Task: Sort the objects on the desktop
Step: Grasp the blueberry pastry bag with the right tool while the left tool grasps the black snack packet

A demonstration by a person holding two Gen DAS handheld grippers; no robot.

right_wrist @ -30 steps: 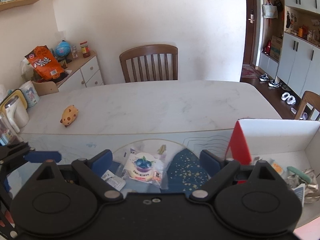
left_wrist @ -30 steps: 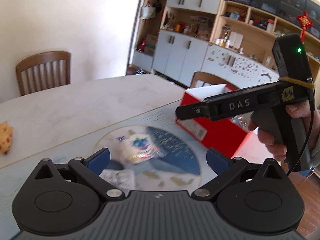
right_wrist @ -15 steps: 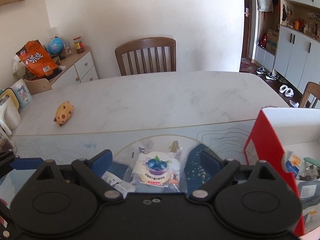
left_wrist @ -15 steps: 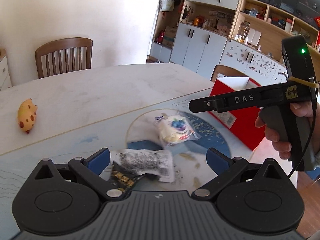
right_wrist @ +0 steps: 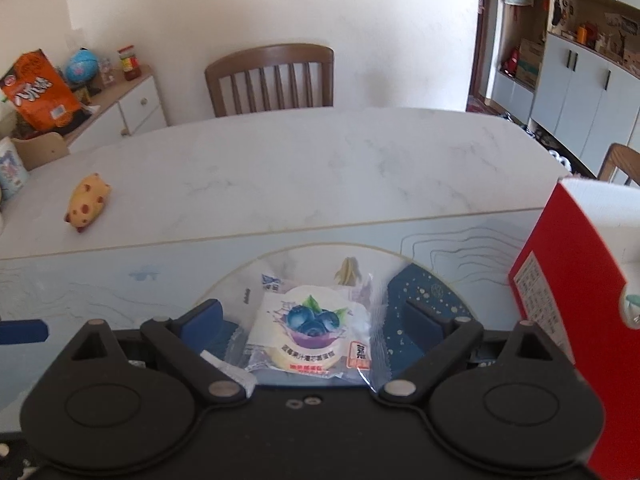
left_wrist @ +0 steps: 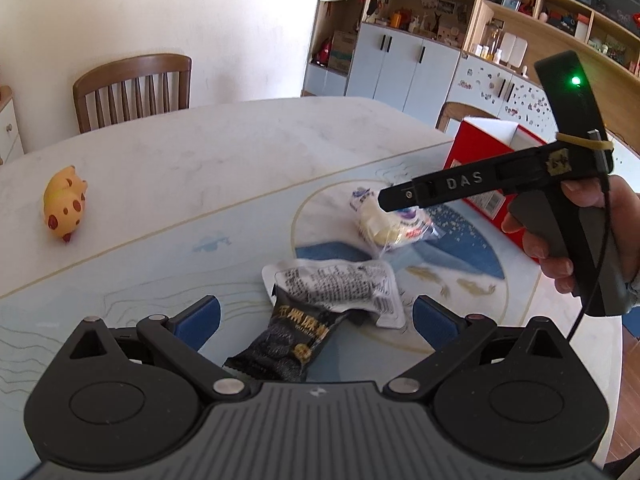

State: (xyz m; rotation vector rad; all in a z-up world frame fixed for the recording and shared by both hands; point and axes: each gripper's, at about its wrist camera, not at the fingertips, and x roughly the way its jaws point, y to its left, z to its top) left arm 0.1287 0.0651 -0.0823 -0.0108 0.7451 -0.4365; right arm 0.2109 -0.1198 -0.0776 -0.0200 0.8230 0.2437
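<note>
1. The left gripper (left_wrist: pixel 316 316) hangs low over the table mat (left_wrist: pixel 160 280) with its blue pads spread wide and nothing between them pressed.
2. A black snack packet (left_wrist: pixel 286 340) lies between those pads, its long axis running from the near left up to the far right, its far end tucked under a white printed packet (left_wrist: pixel 340 284).
3. The white printed packet lies crosswise, its long axis running left to right.
4. The right gripper (right_wrist: pixel 316 320) is also spread open, over a blueberry cake packet (right_wrist: pixel 312 332) that lies flat on the mat, label up, its print reading upright toward the camera.
5. The red box (right_wrist: pixel 568 304) stands at the right, just beside the right gripper.
6. A yellow spotted toy (left_wrist: pixel 64 204) lies well apart on the marble table (left_wrist: pixel 240 148), its long axis tilted.
</note>
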